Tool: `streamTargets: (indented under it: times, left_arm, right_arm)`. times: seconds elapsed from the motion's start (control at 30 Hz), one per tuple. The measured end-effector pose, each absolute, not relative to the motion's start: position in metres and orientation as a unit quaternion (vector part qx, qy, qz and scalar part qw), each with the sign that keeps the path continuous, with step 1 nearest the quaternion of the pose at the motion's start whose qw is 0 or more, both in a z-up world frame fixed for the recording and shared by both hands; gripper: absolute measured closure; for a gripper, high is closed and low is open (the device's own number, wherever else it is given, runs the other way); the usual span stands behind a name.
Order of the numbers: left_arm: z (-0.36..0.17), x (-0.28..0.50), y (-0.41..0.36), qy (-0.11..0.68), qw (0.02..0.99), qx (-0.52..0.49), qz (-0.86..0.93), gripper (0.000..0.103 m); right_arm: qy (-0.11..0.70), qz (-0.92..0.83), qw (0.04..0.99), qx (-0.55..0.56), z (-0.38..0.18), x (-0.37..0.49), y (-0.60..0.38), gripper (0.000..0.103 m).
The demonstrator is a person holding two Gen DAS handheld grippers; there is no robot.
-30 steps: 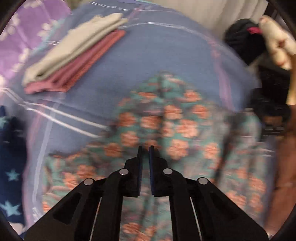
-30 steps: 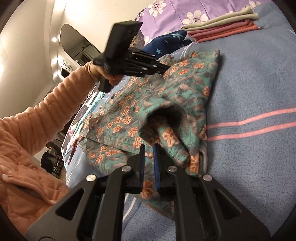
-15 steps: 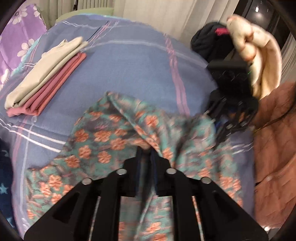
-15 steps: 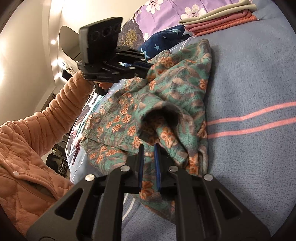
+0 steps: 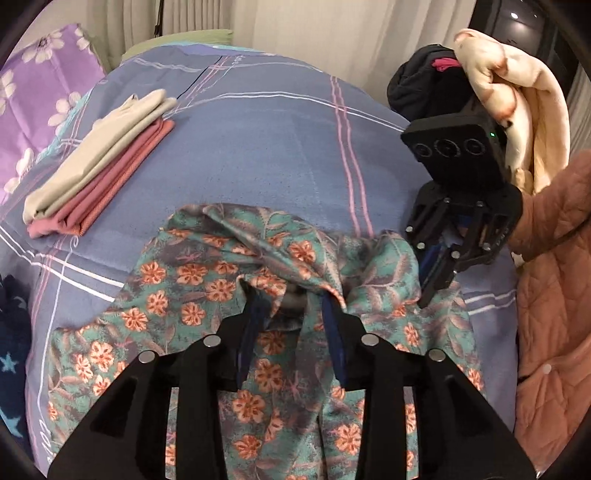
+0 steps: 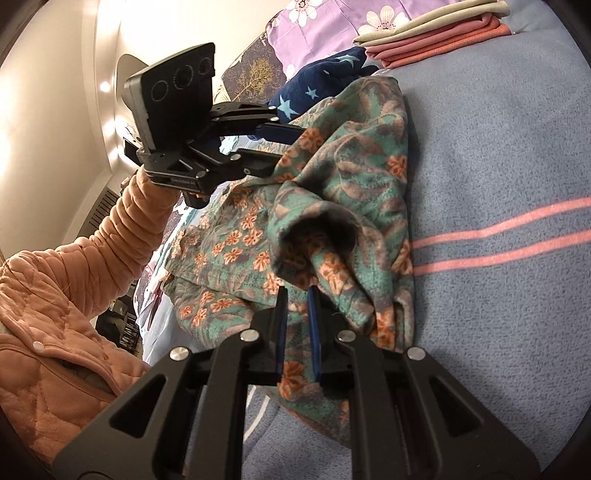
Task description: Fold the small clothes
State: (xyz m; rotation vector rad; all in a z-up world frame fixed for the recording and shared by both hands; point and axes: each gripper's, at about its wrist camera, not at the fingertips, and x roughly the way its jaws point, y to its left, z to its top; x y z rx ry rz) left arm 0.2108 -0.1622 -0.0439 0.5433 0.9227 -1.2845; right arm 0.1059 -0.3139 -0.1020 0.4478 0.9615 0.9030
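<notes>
A teal garment with orange flowers [image 5: 207, 280] lies rumpled on the blue bed cover [image 5: 258, 147], folded partly over itself. My left gripper [image 5: 291, 295] is open, its fingers spread around a fold of the garment's upper edge. It also shows in the right wrist view [image 6: 284, 147], its tips at the cloth. My right gripper [image 6: 297, 291] is shut on the garment's [image 6: 351, 184] near edge, below an open sleeve or leg hole. It shows in the left wrist view [image 5: 432, 291] at the garment's right side.
A stack of folded clothes [image 5: 99, 166], beige on pink, lies at the far left, also in the right wrist view [image 6: 436, 33]. A navy star-print cloth [image 6: 317, 85] and a purple floral pillow [image 5: 33, 103] lie beside it. A cream and dark pile [image 5: 517, 103] sits at the right.
My left gripper carried the garment's edge over toward the far side, then opened its fingers. My right gripper stayed shut on the near edge.
</notes>
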Motion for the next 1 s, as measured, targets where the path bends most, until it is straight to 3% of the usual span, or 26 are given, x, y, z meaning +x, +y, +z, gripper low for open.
streamTargets:
  times: [0.07, 0.1, 0.13, 0.23, 0.37, 0.5, 0.53, 0.57, 0.63, 1.0]
  left_arm:
    - [-0.048, 0.216, -0.167, 0.413, 0.674, 0.242, -0.562, 0.071]
    - [-0.051, 0.22, -0.171, 0.417, 0.678, 0.244, -0.554, 0.079]
    - [-0.053, 0.224, -0.174, 0.416, 0.685, 0.247, -0.545, 0.103]
    - [-0.051, 0.237, -0.179, 0.41, 0.702, 0.229, -0.536, 0.103]
    - [-0.054, 0.255, -0.188, 0.458, 0.698, 0.183, -0.519, 0.103]
    - [-0.067, 0.274, -0.193, 0.547, 0.679, 0.119, -0.474, 0.1]
    - [-0.066, 0.275, -0.193, 0.551, 0.676, 0.118, -0.475, 0.093]
    - [-0.064, 0.273, -0.194, 0.56, 0.664, 0.123, -0.48, 0.079]
    - [-0.062, 0.267, -0.195, 0.571, 0.643, 0.147, -0.49, 0.067]
    - [-0.07, 0.265, -0.204, 0.608, 0.512, 0.225, -0.564, 0.065]
  right_arm:
    - [0.443, 0.416, 0.767, 0.207, -0.102, 0.107, -0.315, 0.092]
    - [0.443, 0.416, 0.767, 0.207, -0.103, 0.106, -0.313, 0.092]
    - [0.443, 0.416, 0.766, 0.207, -0.103, 0.105, -0.312, 0.092]
    - [0.443, 0.416, 0.766, 0.208, -0.103, 0.106, -0.313, 0.092]
    - [0.443, 0.417, 0.766, 0.209, -0.103, 0.106, -0.314, 0.092]
    - [0.443, 0.417, 0.766, 0.208, -0.103, 0.106, -0.314, 0.092]
    - [0.443, 0.417, 0.766, 0.208, -0.103, 0.106, -0.314, 0.092]
    - [0.443, 0.417, 0.766, 0.208, -0.103, 0.106, -0.314, 0.091]
    - [0.443, 0.417, 0.766, 0.209, -0.103, 0.106, -0.313, 0.091]
    - [0.44, 0.42, 0.768, 0.203, -0.1, 0.103, -0.311, 0.086]
